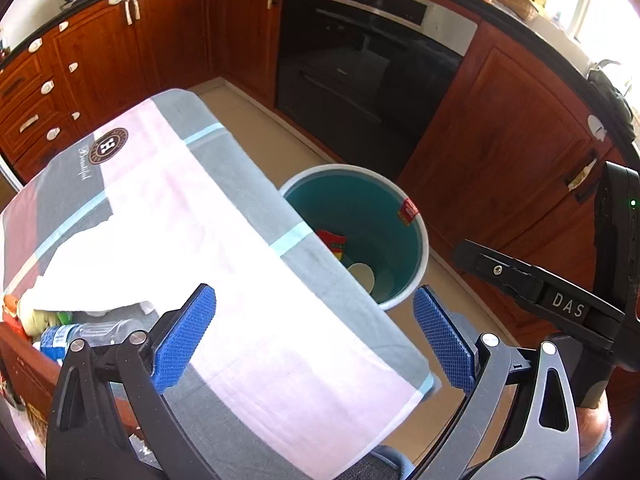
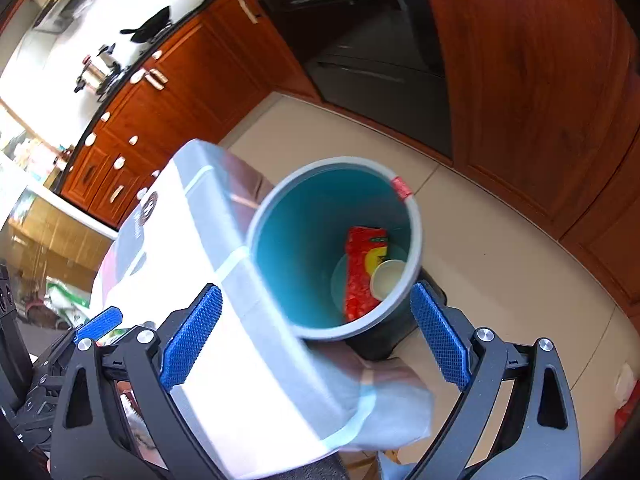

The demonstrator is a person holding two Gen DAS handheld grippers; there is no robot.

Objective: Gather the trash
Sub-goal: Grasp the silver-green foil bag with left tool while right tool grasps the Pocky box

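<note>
Trash bin (image 2: 280, 248), mid-frame, is holding a red wrapper (image 2: 362, 276) and a pale cup (image 2: 387, 278). Left gripper (image 1: 314, 334) and right gripper (image 2: 316, 336) are gaping wide, gripping nothing.

Glossy reddish wood is gleaming on the cabinets (image 1: 500, 128), and the oven (image 1: 360, 80) is showing dark, shiny glass under a brushed metal strip. The cloth (image 1: 224, 248) is lying matt and woven, the bin (image 2: 280, 240) is looking like smooth plastic. The red wrapper (image 2: 362, 272) is glinting, probably foil, and the blue pads (image 2: 192, 336) are showing rough texture.
</note>
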